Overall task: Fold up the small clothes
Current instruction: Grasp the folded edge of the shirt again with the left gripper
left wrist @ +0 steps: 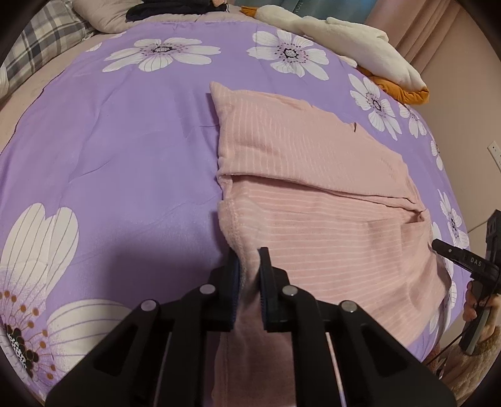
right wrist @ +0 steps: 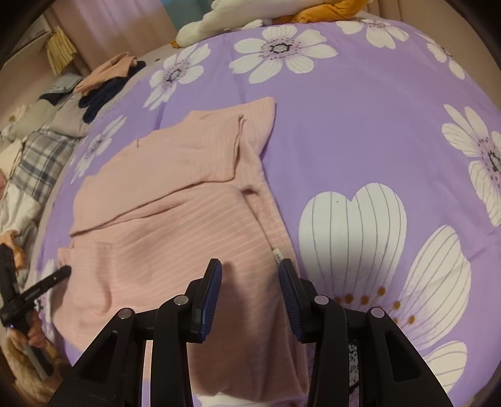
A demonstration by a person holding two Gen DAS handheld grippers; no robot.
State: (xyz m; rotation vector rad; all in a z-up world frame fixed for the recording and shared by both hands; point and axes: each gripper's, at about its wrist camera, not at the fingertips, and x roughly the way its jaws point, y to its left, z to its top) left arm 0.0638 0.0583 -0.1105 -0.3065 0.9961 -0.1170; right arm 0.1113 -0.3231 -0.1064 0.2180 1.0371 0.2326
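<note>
A pink, finely striped garment [left wrist: 313, 188] lies partly folded on the bed, its upper part doubled over the lower. My left gripper [left wrist: 249, 260] is shut on the garment's near left edge, with fleece pinched between the blue pads. In the right wrist view the same garment [right wrist: 172, 234] spreads to the left. My right gripper [right wrist: 250, 269] stands open over its near right edge, by the small white label [right wrist: 277, 255]; the cloth lies under the jaws, unpressed. Each gripper shows in the other's view: the right gripper [left wrist: 451, 253] and the left gripper [right wrist: 62, 272].
A purple quilt with big white flowers [left wrist: 109, 156] covers the bed. A white and orange plush toy [left wrist: 360, 47] lies at the far edge. A plaid pillow [left wrist: 40, 40] and a heap of dark and pink clothes [right wrist: 103, 84] sit at the head. Pink curtains [right wrist: 125, 25] hang behind.
</note>
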